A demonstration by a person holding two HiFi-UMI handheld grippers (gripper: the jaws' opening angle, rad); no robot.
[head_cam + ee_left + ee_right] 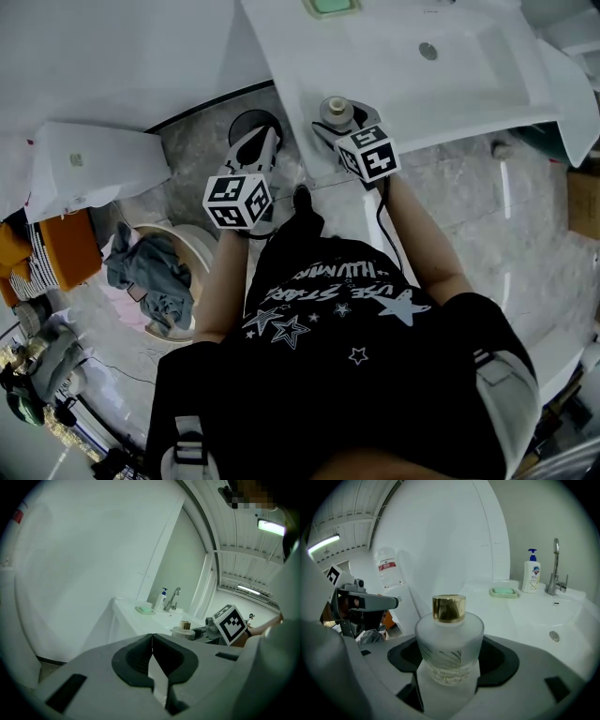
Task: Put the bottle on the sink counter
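My right gripper (450, 670) is closed around the lower body of the bottle (449, 641), one dark pad on each side of the frosted glass, and nothing else sits between the jaws. The bottle stands upright in the grip. Its long axis runs straight up the frame and its gold cap (449, 608) is on top, so I judge it needs no turning before it goes down.

In the head view the right gripper (345, 129) holds the bottle (337, 112) right at the near left corner of the white table (375, 66), just above centre of the frame. I can't tell from any view whether the base is touching the surface yet or hanging just over it.

The move ahead turns on one relation. The flat top runs away from the bottle toward the upper right of the head view, with the basin (441, 42) sunk in beyond it. I'd judge a short push inward, away from the edge, gives a safer seat than letting go at the corner.

From the right gripper view, the soap dish (504, 591), pump bottle (530, 577) and tap (555, 569) line the far side at upper right, well apart from the bottle.

My left gripper (261, 148) hangs just left of the table edge with its jaws pressed together on nothing. The left gripper view (152, 665) shows them meeting. The right is plainly the working one.
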